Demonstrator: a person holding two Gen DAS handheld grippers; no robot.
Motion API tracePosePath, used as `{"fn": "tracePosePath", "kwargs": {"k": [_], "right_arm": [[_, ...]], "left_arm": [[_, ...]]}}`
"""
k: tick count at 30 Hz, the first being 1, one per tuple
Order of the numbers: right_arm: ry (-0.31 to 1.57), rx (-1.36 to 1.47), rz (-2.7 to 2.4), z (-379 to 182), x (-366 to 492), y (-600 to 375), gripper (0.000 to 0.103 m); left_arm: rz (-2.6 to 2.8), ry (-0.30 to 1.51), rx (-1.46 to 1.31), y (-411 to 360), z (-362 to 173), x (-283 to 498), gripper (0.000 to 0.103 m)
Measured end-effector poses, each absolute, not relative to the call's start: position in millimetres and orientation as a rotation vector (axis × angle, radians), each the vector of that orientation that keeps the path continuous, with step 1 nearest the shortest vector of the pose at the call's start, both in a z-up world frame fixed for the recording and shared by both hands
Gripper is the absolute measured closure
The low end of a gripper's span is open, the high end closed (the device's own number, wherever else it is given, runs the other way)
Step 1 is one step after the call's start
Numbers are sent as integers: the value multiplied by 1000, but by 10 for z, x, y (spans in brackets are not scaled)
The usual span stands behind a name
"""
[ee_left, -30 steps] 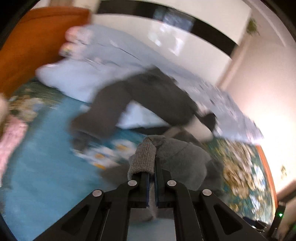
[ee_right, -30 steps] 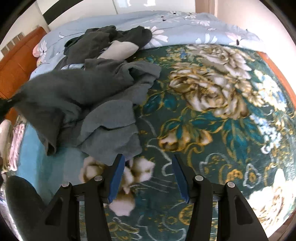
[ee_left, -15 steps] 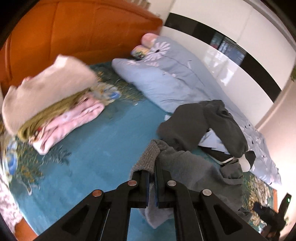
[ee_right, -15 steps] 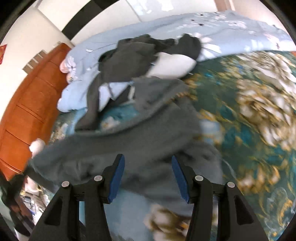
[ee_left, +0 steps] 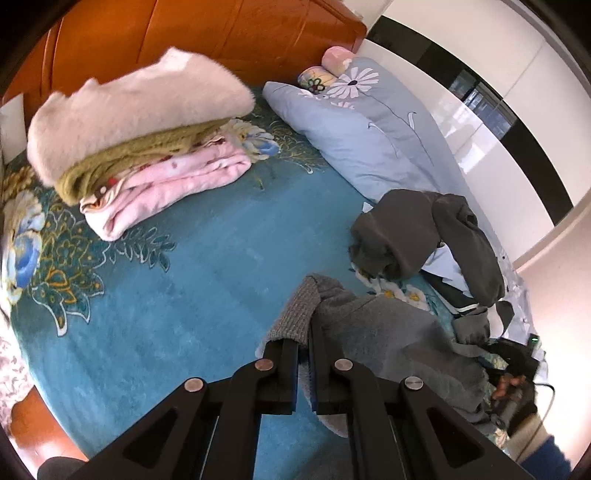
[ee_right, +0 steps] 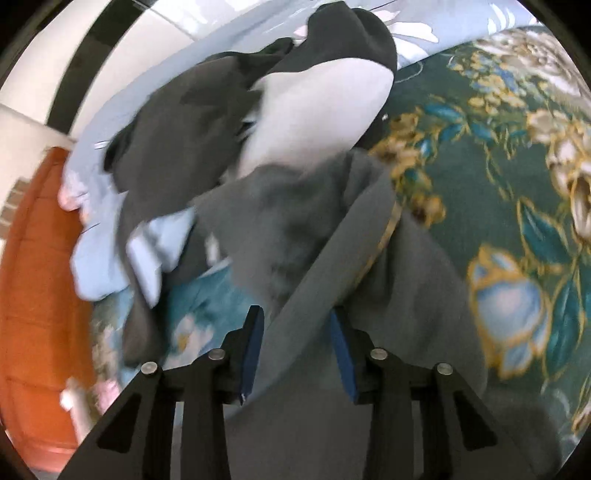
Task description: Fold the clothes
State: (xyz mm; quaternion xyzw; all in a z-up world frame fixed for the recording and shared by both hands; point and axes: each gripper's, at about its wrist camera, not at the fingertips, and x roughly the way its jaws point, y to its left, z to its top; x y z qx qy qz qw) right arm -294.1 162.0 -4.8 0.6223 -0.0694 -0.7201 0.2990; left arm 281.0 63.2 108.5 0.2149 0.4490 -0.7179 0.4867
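My left gripper [ee_left: 303, 334] is shut on the ribbed cuff of a grey sweater [ee_left: 388, 332], which trails to the right over the teal floral bedspread [ee_left: 192, 280]. My right gripper [ee_right: 297, 332] is open, its jaws standing around a fold of the same grey sweater [ee_right: 295, 229]. The other gripper and the hand holding it [ee_left: 513, 384] show at the right edge of the left wrist view.
A stack of folded clothes, cream [ee_left: 140, 103] on olive on pink [ee_left: 173, 184], lies near the orange headboard [ee_left: 221, 33]. A dark grey and white garment pile [ee_left: 428, 236] [ee_right: 258, 110] lies against a light blue duvet [ee_left: 369, 140].
My left gripper has swung left with the cuff, bringing the folded stack into view. My right gripper has moved forward onto the sweater, with cloth now between its open jaws.
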Motion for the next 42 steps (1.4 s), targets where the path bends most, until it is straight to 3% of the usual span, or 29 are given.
{"fn": "tracePosePath", "kwargs": {"k": [1, 2, 3, 8, 20, 26, 29, 34, 36, 42], "right_arm": [[-196, 1701, -1925, -122, -3001, 1597, 74], [-230, 1744, -1920, -182, -3041, 1602, 94], [-271, 1773, -1912, -217, -3066, 1619, 98], [-348, 1656, -1943, 181, -3093, 1728, 99], [-664, 1025, -2020, 2421, -3119, 3068, 99], [-659, 677, -2081, 3492, -2552, 4178, 99], [-588, 532, -2136, 3750, -2188, 4576, 99], [-454, 556, -2227, 3603, -2063, 4590, 99], [-472, 686, -2224, 3256, -2200, 4460, 99], [-676, 1197, -2150, 1837, -2697, 4181, 99]], "left_arm": [[-1749, 1098, 518, 636, 1085, 2825, 98], [-1755, 1099, 517, 641, 1090, 2833, 98], [-1761, 1096, 517, 645, 1101, 2836, 98], [-1811, 1056, 496, 645, 1290, 2834, 98], [-2162, 750, 304, 1048, 2537, 2449, 98], [-2334, 613, 167, 1601, 3070, 2710, 99], [-2383, 534, 166, 1843, 3254, 2905, 98], [-2349, 502, 300, 1693, 3239, 2782, 97], [-2290, 495, 386, 1606, 3034, 2631, 96], [-2121, 747, 584, 1008, 2079, 2314, 97]]}}
